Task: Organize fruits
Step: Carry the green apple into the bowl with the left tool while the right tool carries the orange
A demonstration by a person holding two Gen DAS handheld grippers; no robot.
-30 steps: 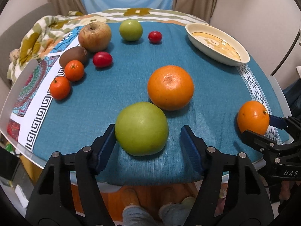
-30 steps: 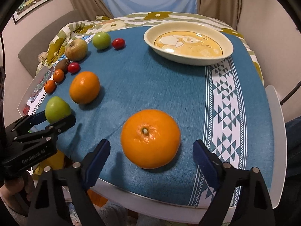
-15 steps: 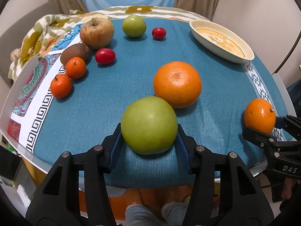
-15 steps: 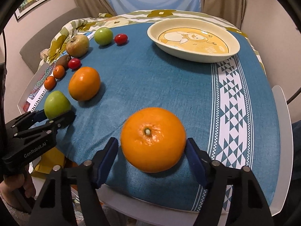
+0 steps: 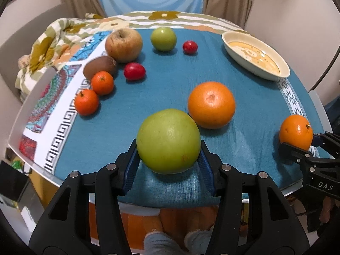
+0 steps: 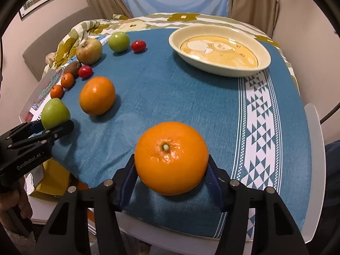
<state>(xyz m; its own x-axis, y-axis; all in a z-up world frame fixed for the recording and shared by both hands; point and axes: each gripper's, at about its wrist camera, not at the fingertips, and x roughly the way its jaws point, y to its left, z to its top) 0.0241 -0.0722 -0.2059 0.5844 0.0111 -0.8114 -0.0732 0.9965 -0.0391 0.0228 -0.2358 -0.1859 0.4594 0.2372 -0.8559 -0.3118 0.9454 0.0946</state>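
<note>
two hand-held grippers work at the near edge of a table covered by a teal cloth (image 5: 161, 97).

the left gripper (image 5: 169, 161) has its blue pads (image 5: 132, 171) pressed against both sides of a large green apple (image 5: 168, 141), clamped on it. the apple sits on the cloth near the table's front edge. it is nearly round, with no clear long axis, and its stem end cannot be seen.

the right gripper (image 6: 171, 173) is closing its jaws on an orange (image 6: 171, 157), with both pads touching the fruit's sides. this orange is near the front edge too, to the right of the apple. it is round, and its green stem button faces up and slightly toward the camera.

a second, larger orange (image 5: 211, 104) rests just behind and to the right of the clamped apple, its navel end tipped upward.

a cream oval dish (image 6: 220, 52) with a yellow cartoon print stands at the far right, its long axis running from the far left to the near right.

along the left side, in a curved row: two small mandarins (image 5: 86, 102), a brown kiwi (image 5: 99, 67) lying on its side, a red plum tomato (image 5: 134, 71), a brownish apple (image 5: 123, 45) with its stem dimple up, a small green apple (image 5: 163, 38), and a small red tomato (image 5: 190, 47).

a floral blanket (image 5: 53, 42) is bunched at the far left.
</note>
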